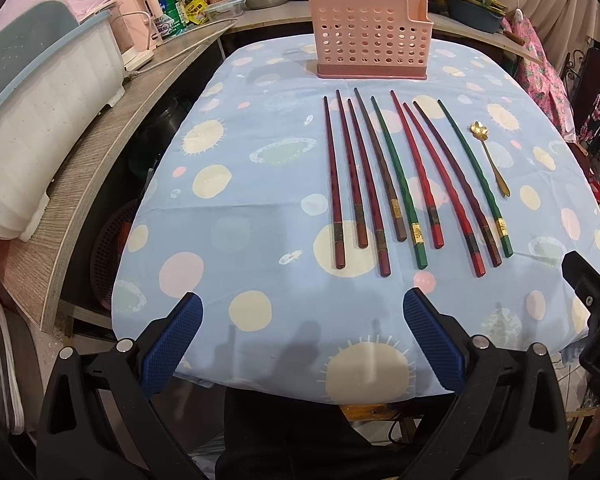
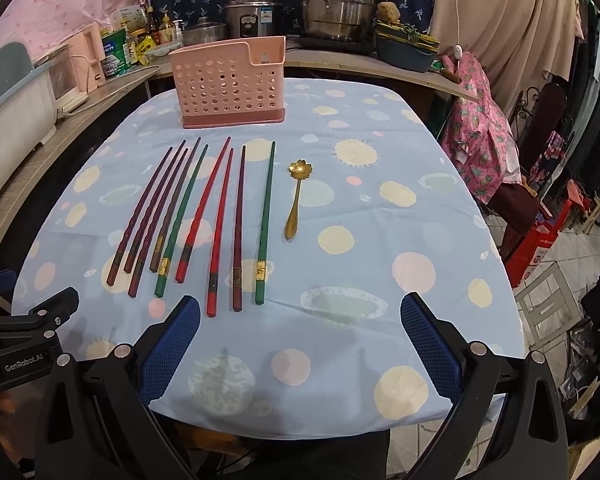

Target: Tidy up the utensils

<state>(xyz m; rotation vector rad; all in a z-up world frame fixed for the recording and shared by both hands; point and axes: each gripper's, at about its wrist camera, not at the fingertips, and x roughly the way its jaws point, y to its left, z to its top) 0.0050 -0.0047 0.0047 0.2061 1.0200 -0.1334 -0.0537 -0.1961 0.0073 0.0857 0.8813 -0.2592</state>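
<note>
Several chopsticks [image 1: 400,176] in dark red, red, brown and green lie side by side on the blue dotted tablecloth [image 1: 260,184]; they also show in the right wrist view [image 2: 204,220]. A gold flower-bowl spoon [image 1: 490,156] lies to their right, also in the right wrist view [image 2: 297,200]. A pink perforated utensil holder [image 1: 370,42] stands upright behind them, also in the right wrist view [image 2: 230,82]. My left gripper [image 1: 302,304] is open and empty above the table's near edge. My right gripper [image 2: 300,306] is open and empty, just short of the chopstick ends.
A wooden shelf [image 1: 100,128] along the left bears a white and blue dish rack [image 1: 40,100] and bottles. Pots and a rice cooker [image 2: 256,12] stand behind the table. A chair with pink cloth [image 2: 480,136] stands at the right.
</note>
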